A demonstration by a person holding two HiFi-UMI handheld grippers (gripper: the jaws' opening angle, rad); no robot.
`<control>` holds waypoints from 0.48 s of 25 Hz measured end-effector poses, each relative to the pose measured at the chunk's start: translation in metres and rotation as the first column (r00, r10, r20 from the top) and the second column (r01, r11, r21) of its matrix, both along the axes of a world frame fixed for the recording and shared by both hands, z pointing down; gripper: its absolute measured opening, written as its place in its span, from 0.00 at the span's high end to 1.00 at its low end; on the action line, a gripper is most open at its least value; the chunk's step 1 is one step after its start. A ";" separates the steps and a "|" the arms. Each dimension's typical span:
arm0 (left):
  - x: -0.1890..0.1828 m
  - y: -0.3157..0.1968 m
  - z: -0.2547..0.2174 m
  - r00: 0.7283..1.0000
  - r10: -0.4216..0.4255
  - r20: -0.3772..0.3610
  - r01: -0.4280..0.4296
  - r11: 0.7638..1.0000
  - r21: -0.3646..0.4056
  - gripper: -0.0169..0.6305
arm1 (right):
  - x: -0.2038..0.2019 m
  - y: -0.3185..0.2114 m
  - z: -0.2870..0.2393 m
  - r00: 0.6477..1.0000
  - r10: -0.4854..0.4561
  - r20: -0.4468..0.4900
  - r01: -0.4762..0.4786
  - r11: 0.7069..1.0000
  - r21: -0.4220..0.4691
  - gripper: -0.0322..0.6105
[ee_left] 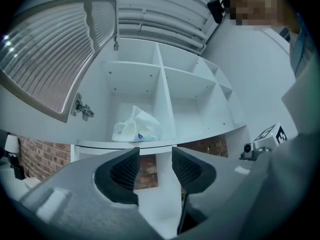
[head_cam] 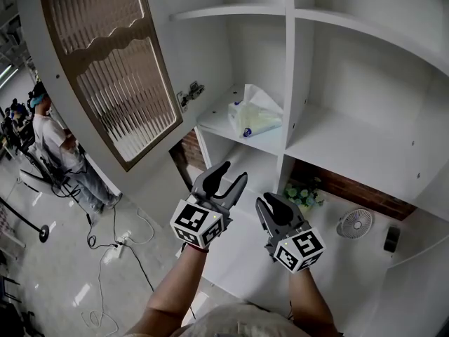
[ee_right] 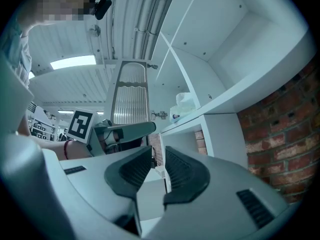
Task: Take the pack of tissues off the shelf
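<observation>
Two grippers hung below the shelf [head_cam: 213, 124], well short of the pack of tissues [head_cam: 256, 118], which lay on it against the upright divider [head_cam: 289, 83]. The left gripper [head_cam: 233, 173] stood wide and empty, the right gripper [head_cam: 269, 202] only narrowly parted, nothing between its jaws. A pinch on the pack's loose plastic top might have caught film alone, letting the pack sag or slip off the edge, and the divider left little room for a jaw.

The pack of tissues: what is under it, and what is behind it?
The pack of tissues lies on a white shelf board; behind it stands the compartment's white back wall. The patch of board below the pack is covered.
</observation>
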State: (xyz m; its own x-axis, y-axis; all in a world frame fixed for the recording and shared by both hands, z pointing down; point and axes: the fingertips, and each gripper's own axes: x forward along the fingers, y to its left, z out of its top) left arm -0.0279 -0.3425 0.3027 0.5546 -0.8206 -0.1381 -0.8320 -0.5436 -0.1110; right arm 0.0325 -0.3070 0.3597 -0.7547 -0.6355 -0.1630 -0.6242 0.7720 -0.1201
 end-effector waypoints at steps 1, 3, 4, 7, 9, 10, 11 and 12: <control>0.000 -0.002 0.000 1.000 -0.004 0.003 0.004 1.000 0.000 0.68 | 0.000 -0.001 0.000 1.000 -0.001 -0.001 0.001 1.000 0.000 0.83; 0.000 -0.005 -0.001 1.000 -0.011 0.009 0.011 1.000 0.001 0.68 | 0.000 -0.002 0.000 1.000 -0.001 -0.002 0.001 1.000 0.000 0.83; 0.000 -0.007 -0.002 1.000 -0.015 0.012 0.015 1.000 0.003 0.68 | 0.000 -0.002 0.000 1.000 -0.001 -0.002 0.001 1.000 0.000 0.83; 0.000 -0.011 -0.008 0.999 -0.027 0.020 0.026 1.000 0.015 0.68 | 0.001 -0.003 -0.001 1.000 -0.001 -0.002 0.001 1.000 -0.001 0.83; -0.001 -0.014 -0.013 0.999 -0.035 0.029 0.034 0.999 0.027 0.68 | 0.002 -0.004 0.000 1.000 0.000 0.001 0.000 1.000 -0.003 0.83; -0.001 -0.016 -0.016 0.999 -0.038 0.034 0.037 0.999 0.032 0.68 | 0.003 -0.005 0.000 1.000 0.001 0.002 -0.001 1.000 -0.004 0.83; -0.001 -0.018 -0.018 0.998 -0.041 0.040 0.039 0.999 0.038 0.68 | 0.003 -0.005 0.000 1.000 0.002 0.004 -0.002 1.000 -0.005 0.83; -0.001 -0.020 -0.021 0.998 -0.043 0.045 0.041 0.998 0.042 0.68 | 0.004 -0.005 0.001 1.000 0.002 0.005 -0.002 1.000 -0.007 0.83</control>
State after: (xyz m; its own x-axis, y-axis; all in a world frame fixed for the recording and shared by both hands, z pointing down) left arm -0.0291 -0.3623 0.2820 0.5259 -0.8376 -0.1476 -0.8477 -0.5020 -0.1714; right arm 0.0364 -0.3124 0.3606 -0.7524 -0.6384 -0.1620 -0.6254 0.7697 -0.1283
